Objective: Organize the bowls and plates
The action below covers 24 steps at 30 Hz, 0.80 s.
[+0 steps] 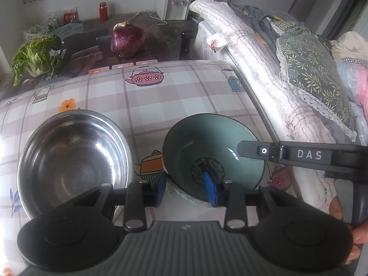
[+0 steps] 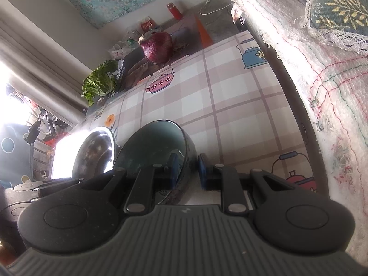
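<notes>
The round teal ceramic bowl [image 1: 214, 154] sits mouth-up, empty, beside the empty stainless steel bowl [image 1: 73, 158], its rim straddled by both parted grippers, left [image 1: 187, 189] and right [image 2: 187, 170].

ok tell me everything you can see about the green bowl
The green bowl looks like glazed ceramic: teal inside with a dark patterned disc at the bottom, a dark rim and a patterned pale outside. It sits upright and empty on the checked tablecloth, right of the steel bowl. The left gripper and right gripper each straddle its rim, jaws not closed.
</notes>
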{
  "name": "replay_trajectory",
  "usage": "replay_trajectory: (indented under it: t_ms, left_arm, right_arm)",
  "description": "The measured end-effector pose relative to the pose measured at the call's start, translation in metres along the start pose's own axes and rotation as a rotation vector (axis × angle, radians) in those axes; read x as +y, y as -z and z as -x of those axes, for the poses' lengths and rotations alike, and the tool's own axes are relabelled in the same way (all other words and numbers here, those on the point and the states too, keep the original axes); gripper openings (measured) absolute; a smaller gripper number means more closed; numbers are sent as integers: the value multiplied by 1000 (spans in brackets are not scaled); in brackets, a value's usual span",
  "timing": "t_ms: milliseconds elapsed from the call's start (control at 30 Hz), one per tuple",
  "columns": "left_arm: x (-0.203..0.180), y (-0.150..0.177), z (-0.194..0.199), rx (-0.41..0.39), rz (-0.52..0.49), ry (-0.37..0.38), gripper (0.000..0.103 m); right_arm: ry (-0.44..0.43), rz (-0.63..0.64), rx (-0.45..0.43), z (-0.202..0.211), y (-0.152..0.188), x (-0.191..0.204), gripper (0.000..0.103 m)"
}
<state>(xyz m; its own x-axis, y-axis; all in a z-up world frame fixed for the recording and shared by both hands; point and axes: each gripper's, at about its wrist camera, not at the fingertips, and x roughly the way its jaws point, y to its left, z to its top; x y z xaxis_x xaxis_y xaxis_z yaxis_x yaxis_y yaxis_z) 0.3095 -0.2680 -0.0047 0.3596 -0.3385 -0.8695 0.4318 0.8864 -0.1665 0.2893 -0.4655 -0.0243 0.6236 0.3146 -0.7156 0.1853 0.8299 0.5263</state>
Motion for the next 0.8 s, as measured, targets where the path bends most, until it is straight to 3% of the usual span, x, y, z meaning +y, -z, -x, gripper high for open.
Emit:
replay_trajectory:
  t_ms: [267, 533, 567, 600, 633, 700, 733, 800]
  left_arm:
    - [25, -2, 26, -50, 53, -2, 37]
    - [74, -2, 53, -101, 127, -31, 37]
    - [82, -2, 57, -109, 137, -39, 36]
    - [90, -1, 61, -125, 142, -13, 19]
    - [97, -1, 65, -123, 152, 36, 15]
    - [104, -1, 71, -128, 170, 63, 17]
    - [104, -1, 74, -147, 153, 40, 17]
    - [107, 2, 73, -169, 136, -7, 20]
  right_arm:
    - [-26, 56, -25, 12, -10, 35, 18]
    - [-66, 104, -12, -1, -16, 83, 18]
    - [-75, 115, -9, -6, -17, 93, 18]
    - [-84, 122, -6, -9, -17, 100, 18]
    - [-101, 131, 0, -13, -17, 108, 18]
    - [-182, 134, 46, -27, -16, 128, 17]
    - [-194, 154, 55, -33, -13, 140, 6]
    - [-176, 214, 32, -42, -7, 165, 6]
